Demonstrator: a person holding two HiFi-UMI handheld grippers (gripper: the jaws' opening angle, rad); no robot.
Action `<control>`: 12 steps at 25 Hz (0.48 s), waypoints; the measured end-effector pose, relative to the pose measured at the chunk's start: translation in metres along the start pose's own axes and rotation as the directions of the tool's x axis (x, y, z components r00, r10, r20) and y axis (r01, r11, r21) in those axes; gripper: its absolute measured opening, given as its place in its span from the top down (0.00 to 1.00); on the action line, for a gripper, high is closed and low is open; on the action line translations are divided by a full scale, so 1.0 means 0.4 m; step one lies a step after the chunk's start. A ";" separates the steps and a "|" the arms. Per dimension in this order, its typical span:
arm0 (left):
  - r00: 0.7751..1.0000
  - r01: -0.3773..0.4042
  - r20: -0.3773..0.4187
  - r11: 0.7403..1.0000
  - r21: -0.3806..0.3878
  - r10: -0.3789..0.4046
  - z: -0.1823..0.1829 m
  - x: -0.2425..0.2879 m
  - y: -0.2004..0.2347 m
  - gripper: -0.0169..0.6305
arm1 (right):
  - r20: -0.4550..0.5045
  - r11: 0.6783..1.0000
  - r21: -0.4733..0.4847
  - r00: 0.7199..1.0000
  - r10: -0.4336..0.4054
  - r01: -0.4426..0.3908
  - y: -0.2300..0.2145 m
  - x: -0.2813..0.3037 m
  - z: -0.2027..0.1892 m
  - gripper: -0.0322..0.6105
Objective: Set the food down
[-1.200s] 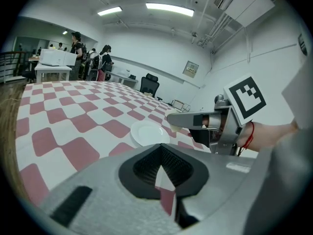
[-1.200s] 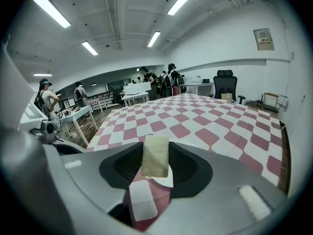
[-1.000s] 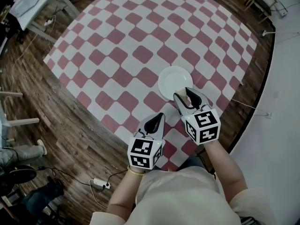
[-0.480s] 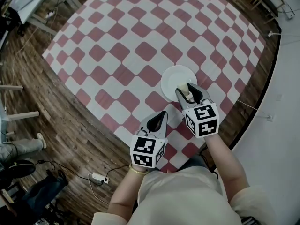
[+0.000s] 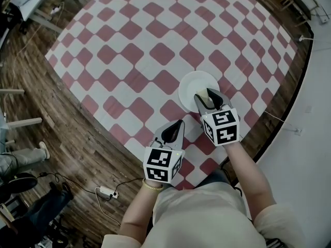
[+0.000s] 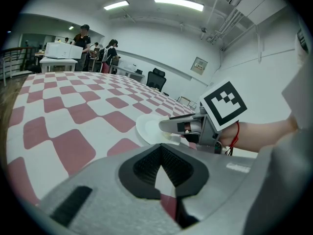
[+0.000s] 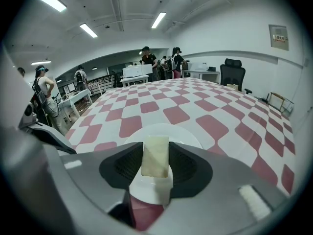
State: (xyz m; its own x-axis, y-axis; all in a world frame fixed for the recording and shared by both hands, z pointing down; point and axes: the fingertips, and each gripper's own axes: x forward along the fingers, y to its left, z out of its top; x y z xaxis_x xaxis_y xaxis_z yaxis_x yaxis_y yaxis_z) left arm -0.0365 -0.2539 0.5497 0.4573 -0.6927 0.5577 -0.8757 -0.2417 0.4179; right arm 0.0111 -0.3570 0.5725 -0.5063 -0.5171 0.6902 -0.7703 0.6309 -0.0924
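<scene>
Head view: my right gripper (image 5: 208, 98) tilts down over the plate's (image 5: 192, 81) near edge, with the left gripper (image 5: 175, 130) just beside the plate. Left gripper view: fingers pressed together, empty. Right gripper view: fingers pinch the food (image 7: 155, 156) by its flat sides above the plate — a pale block, probably light and soft.

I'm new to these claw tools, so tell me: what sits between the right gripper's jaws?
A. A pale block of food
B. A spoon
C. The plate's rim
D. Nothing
A: in its own view the right gripper clamps a pale block of food above the white plate.
</scene>
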 end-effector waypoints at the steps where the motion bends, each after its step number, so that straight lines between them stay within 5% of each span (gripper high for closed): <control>1: 1.000 -0.001 -0.001 1.000 -0.002 0.001 0.000 0.003 0.000 0.97 | -0.007 1.000 -0.002 1.000 0.000 0.000 -0.002 0.005 -0.002 0.68; 12: 1.000 0.001 -0.006 1.000 -0.011 -0.001 -0.002 0.012 0.001 0.97 | -0.055 0.999 -0.045 0.998 -0.015 0.013 -0.013 0.037 -0.010 0.68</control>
State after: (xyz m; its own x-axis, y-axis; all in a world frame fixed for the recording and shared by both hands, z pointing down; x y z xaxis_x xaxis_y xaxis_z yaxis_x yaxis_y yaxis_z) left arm -0.0344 -0.2568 0.5532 0.4591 -0.6883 0.5617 -0.8735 -0.2346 0.4265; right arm 0.0091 -0.3655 0.5862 -0.4725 -0.4942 0.7297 -0.7584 0.6497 -0.0510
